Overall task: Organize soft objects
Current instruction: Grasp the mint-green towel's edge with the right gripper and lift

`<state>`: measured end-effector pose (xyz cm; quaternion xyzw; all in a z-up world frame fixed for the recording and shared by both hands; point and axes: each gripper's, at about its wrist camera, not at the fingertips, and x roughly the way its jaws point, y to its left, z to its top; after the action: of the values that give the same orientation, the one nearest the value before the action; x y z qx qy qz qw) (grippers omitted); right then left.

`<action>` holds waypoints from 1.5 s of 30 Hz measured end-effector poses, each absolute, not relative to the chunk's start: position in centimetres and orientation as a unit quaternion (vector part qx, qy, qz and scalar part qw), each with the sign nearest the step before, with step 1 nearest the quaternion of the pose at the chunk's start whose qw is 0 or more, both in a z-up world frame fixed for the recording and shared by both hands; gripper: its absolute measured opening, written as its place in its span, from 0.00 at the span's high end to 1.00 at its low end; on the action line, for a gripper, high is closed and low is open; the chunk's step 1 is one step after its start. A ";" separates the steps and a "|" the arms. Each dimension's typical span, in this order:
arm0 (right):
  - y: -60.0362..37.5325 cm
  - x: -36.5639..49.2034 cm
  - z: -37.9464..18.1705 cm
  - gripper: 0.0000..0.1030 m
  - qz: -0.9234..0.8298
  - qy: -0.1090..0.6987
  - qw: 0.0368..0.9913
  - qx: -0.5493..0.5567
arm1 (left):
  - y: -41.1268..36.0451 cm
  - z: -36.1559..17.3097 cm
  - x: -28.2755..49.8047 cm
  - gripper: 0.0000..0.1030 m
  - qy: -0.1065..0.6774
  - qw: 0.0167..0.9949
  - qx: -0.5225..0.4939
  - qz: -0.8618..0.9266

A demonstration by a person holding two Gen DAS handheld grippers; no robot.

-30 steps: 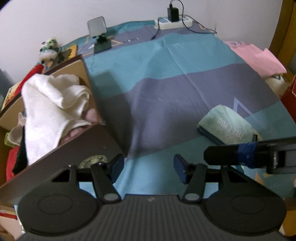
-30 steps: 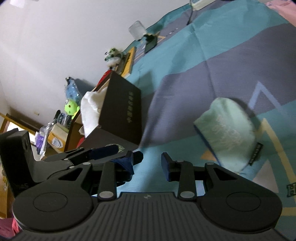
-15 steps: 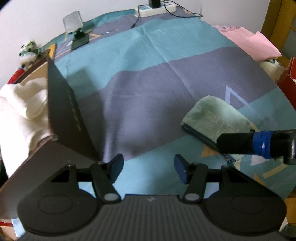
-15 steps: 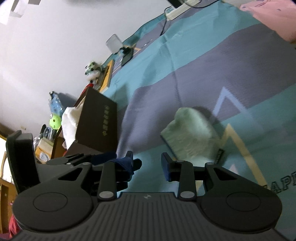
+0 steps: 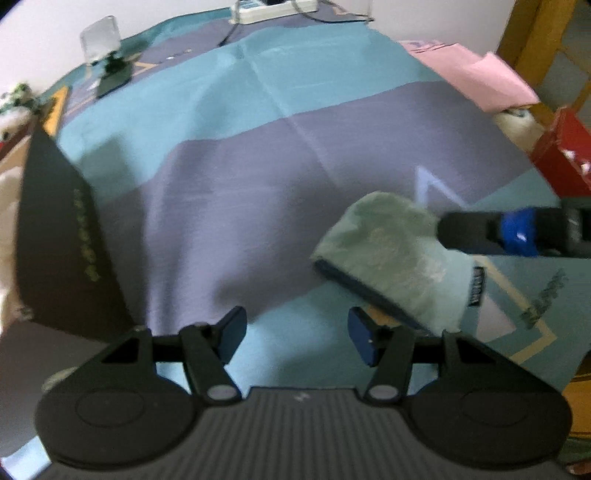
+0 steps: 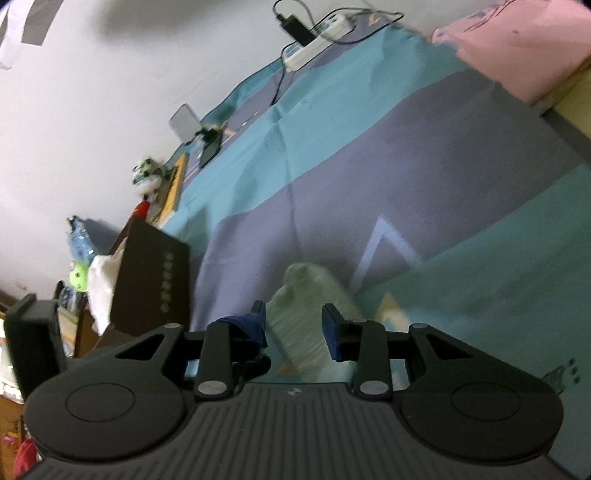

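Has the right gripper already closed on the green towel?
No. In the right wrist view the right gripper has its fingers spread apart, with the green towel lying flat on the bedspread between them.

Folded pale-green towel point(image 5: 391, 258) flat on striped sheet; white towel point(image 6: 101, 291) heaped in dark box point(image 6: 151, 280).

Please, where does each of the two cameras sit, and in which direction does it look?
Left wrist: it sits on the left gripper, looking forward over the striped bedspread to the wall; its own open fingers show, and the right gripper enters from the right edge.
Right wrist: it sits on the right gripper, tilted, low over the green towel, which lies between its open fingers.
Both views share the green towel, the dark box, the power strip and the pink cloth.
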<state>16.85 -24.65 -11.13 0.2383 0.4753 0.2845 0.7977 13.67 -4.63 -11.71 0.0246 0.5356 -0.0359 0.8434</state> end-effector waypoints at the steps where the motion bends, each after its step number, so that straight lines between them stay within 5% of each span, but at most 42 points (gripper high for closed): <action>1: -24.8 17.1 -11.2 0.84 0.279 0.474 0.801 0.235 | -4.7 -11.8 13.7 0.43 0.534 0.844 0.016 -0.049; 28: -25.2 19.6 -15.2 0.86 0.287 0.524 0.744 0.299 | -7.8 -12.7 14.9 0.38 0.492 0.855 -0.016 -0.161; 45: -22.4 16.5 -12.0 0.87 0.320 0.527 0.705 0.350 | -4.4 -10.0 10.9 0.41 0.452 0.870 -0.028 -0.194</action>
<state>16.45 -22.39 -12.04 0.3504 0.5270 0.3201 0.7050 10.88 -4.37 -10.03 -0.0276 0.4520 -0.1943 0.8702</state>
